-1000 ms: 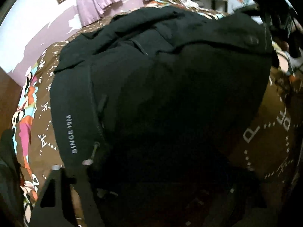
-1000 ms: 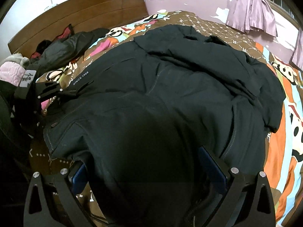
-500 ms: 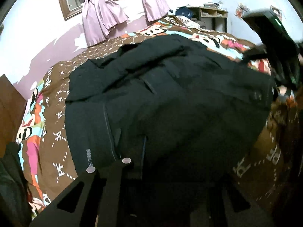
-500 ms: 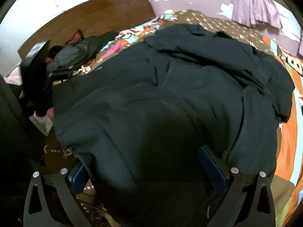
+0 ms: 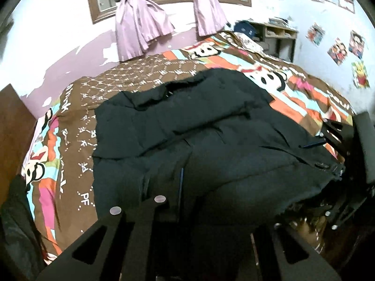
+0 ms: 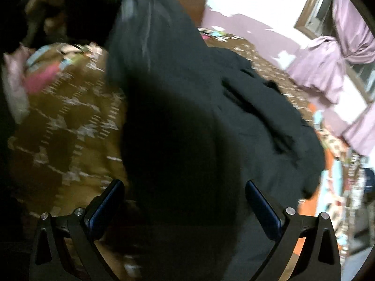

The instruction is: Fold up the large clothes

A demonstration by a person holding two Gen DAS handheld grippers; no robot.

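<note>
A large black padded jacket (image 5: 211,128) lies spread on the bed. My left gripper (image 5: 185,187) has its jaws closing, nearly together, on the jacket's near edge; fabric lies between them and covers the right finger. That edge is lifted off the quilt. My right gripper (image 6: 185,187) has blue pads (image 6: 262,208) set wide apart, and a thick bunch of the jacket (image 6: 187,93) fills the gap between them. In the left wrist view the right gripper (image 5: 328,175) straddles the jacket's other near corner at the far right. The right wrist view is blurred.
The bed's brown and bright cartoon-print quilt (image 5: 77,140) shows round the jacket. A wooden headboard (image 5: 14,121) stands at the left, with dark clothes (image 5: 16,222) below it. Purple curtains (image 5: 138,28) hang at the far window, beside a shelf unit (image 5: 276,32).
My left gripper's jaws have come together on the jacket's edge and risen with it, showing more of the room. The right wrist view has rolled; its jaws kept their width.
</note>
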